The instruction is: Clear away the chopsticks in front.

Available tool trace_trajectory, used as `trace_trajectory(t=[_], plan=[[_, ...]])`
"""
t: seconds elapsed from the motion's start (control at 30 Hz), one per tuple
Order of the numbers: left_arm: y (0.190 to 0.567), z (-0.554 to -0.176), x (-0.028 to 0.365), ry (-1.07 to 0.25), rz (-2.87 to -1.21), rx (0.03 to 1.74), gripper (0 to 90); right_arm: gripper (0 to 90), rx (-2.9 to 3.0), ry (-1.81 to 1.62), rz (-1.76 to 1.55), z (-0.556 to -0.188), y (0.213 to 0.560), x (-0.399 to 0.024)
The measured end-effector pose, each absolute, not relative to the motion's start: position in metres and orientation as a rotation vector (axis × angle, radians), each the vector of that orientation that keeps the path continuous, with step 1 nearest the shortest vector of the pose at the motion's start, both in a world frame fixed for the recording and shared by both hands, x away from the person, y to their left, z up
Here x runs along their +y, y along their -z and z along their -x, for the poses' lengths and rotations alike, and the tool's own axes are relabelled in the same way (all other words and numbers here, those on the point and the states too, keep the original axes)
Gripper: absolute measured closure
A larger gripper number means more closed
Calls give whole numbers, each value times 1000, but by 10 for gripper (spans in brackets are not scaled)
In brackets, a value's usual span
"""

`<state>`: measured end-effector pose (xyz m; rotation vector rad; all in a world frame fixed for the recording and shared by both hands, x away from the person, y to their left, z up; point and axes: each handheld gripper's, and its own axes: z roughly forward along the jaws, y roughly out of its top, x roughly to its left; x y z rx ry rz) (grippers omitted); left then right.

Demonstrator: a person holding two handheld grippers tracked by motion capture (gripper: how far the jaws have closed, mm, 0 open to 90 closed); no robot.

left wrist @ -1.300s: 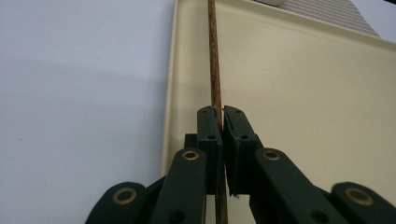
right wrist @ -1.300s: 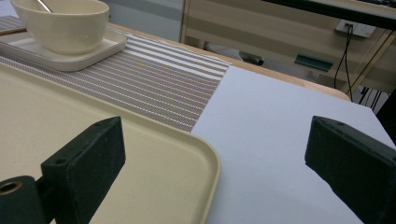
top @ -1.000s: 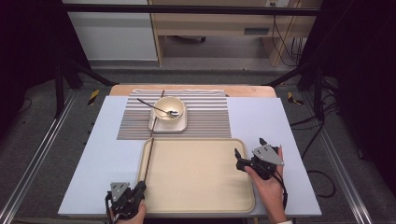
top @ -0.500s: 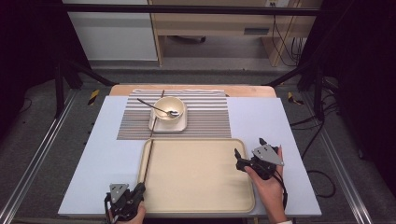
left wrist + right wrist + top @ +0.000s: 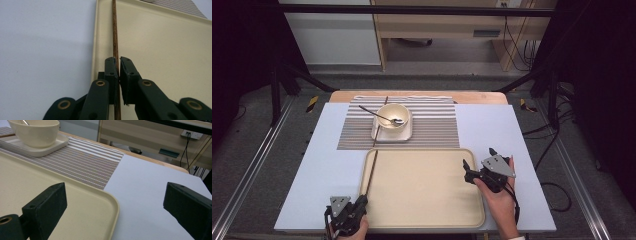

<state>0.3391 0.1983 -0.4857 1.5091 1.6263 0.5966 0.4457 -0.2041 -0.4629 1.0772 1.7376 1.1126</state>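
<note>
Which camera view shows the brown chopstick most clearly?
The left gripper view: the chopstick runs close up between the shut jaws, along the tray's edge. The high view shows it whole but thin.

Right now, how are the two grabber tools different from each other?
The left gripper is shut on a thin brown stick that lies along the tray's left edge; the right gripper is open and holds nothing. The left gripper sits at the tray's near left corner, while the right gripper is at its right edge. Both are black with two jaws, each held in a hand.
</note>
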Motion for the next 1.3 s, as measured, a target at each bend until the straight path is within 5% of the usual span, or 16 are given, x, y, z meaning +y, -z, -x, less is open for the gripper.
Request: trace_trajectory(t=[1.3], plan=[[470,-358,185,-629,-1607,1506,710,50,1735,-1107,-1084,-446,463,-205]])
